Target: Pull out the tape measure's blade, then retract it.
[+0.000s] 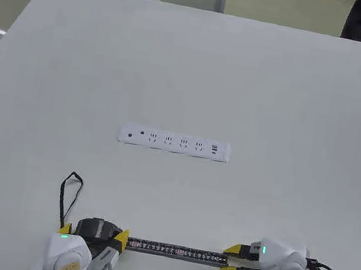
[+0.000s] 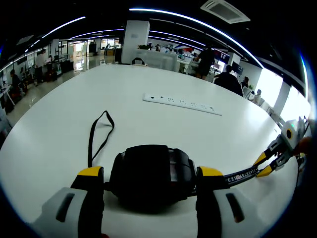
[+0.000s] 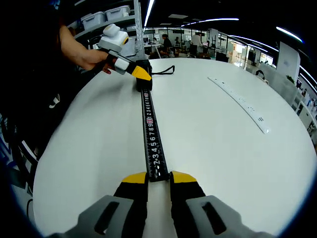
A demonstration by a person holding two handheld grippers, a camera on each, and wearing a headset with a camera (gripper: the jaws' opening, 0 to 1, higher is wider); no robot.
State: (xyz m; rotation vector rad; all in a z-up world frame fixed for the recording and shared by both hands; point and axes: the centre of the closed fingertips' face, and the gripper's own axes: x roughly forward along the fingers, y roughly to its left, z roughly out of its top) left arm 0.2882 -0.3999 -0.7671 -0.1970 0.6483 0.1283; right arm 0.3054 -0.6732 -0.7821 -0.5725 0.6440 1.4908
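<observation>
Left gripper (image 2: 151, 174) clamps rounded black tape measure (image 2: 148, 166); right gripper (image 3: 158, 177) pinches blade (image 3: 150, 134).

Your left gripper (image 2: 151, 172) and right gripper (image 3: 159, 177) are white-grey with yellow tips. Between them, the tape measure case (image 1: 99, 230) and wrist strap (image 2: 96, 134) are black, and the blade (image 3: 150, 134) is black with white numerals. Beyond the tips, the power strip (image 1: 174, 142) and table (image 1: 244, 83) are white.
</observation>
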